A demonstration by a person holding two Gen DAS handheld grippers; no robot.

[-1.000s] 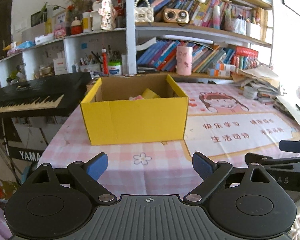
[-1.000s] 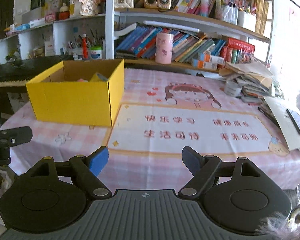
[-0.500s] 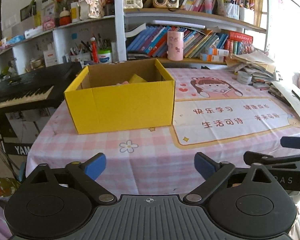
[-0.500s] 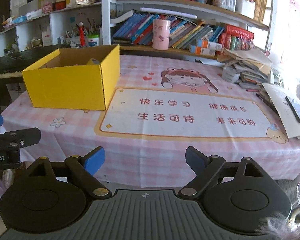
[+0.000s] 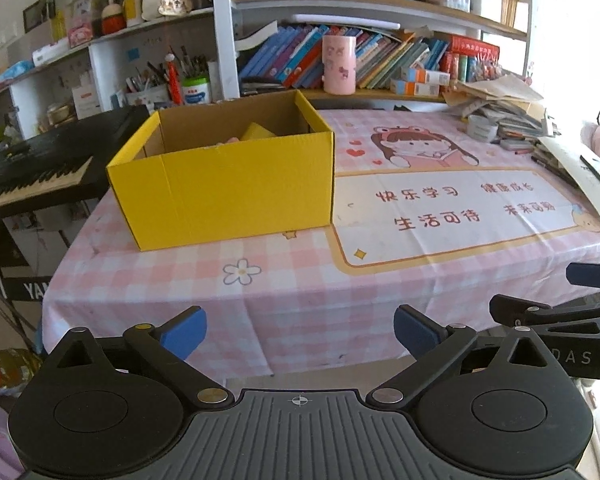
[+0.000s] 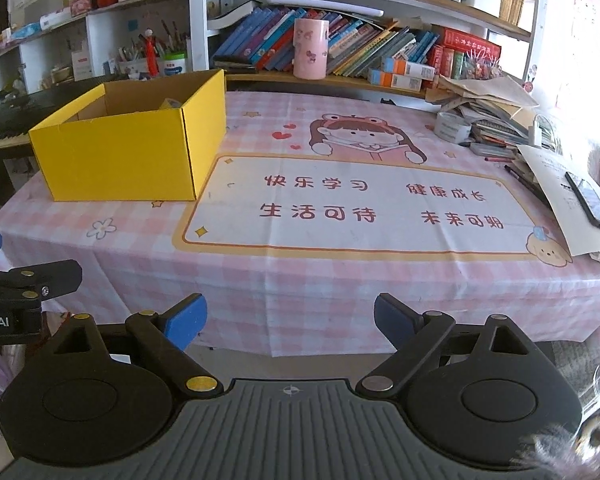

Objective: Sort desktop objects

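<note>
An open yellow cardboard box stands on the left part of the pink checked tablecloth; it also shows in the right wrist view. Inside it I see a yellow item and something pink, mostly hidden by the box wall. My left gripper is open and empty, held off the table's front edge. My right gripper is open and empty, also in front of the table edge, to the right of the left one.
A pile of papers and books, a tape roll and a phone lie at the table's right side. A pink cup and bookshelves stand behind. A black keyboard is left of the table.
Both grippers have drawn back from the table and risen a little, so the box looks smaller and farther. Both stayed open and empty.
</note>
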